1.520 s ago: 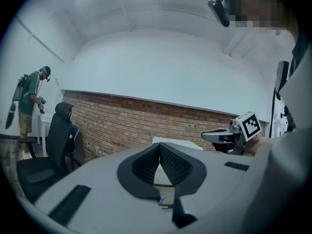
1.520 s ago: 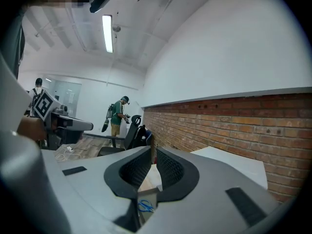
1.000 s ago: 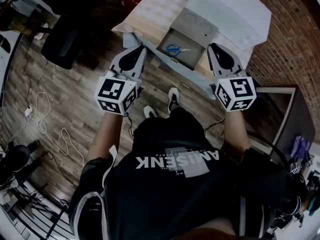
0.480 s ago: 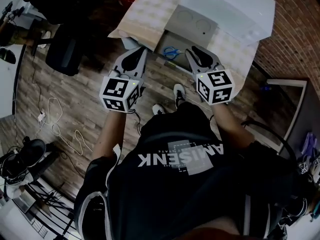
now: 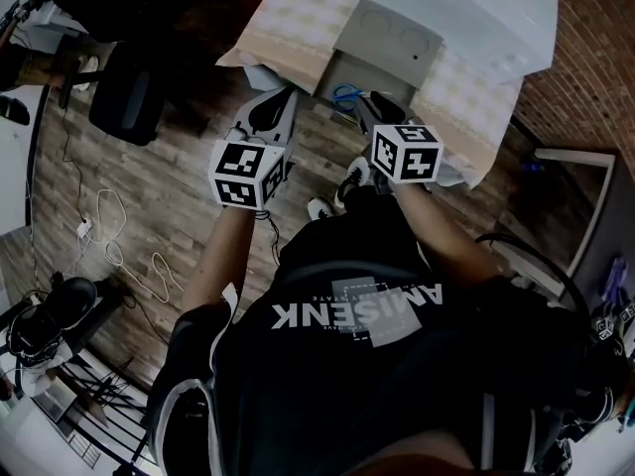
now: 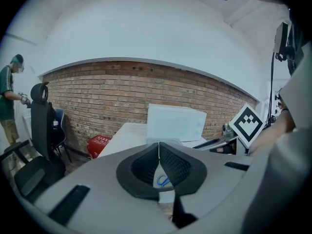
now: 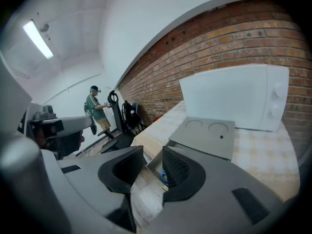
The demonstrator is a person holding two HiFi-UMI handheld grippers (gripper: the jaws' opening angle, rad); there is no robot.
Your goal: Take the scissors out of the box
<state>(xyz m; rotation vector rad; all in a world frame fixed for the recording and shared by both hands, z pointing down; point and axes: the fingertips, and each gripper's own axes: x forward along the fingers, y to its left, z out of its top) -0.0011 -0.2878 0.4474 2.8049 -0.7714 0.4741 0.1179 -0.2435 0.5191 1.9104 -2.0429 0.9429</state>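
The scissors (image 5: 345, 94) have blue handles and lie inside an open grey box (image 5: 392, 65) at the near edge of a cloth-covered table (image 5: 298, 18). The box's lid (image 7: 204, 135) stands tipped back. My right gripper (image 5: 365, 101) hangs just right of the scissors at the box's front; its jaws (image 7: 153, 152) are opening, with nothing between them. A bit of blue handle (image 7: 162, 175) shows beside its right pad. My left gripper (image 5: 285, 94) is shut and empty at the box's left corner. The scissors (image 6: 163, 181) show below its closed tips (image 6: 158, 144).
A white appliance (image 5: 461, 8) stands behind the box on the table. A black office chair (image 5: 124, 92) is on the wooden floor to the left, with cables (image 5: 99, 226) nearby. A red crate (image 6: 100, 143) sits by the brick wall. A person (image 7: 96, 108) stands far off.
Both grippers have come closer to the box. The right one dropped and swung left toward the scissors, rolled, and its jaws went from shut to parted.
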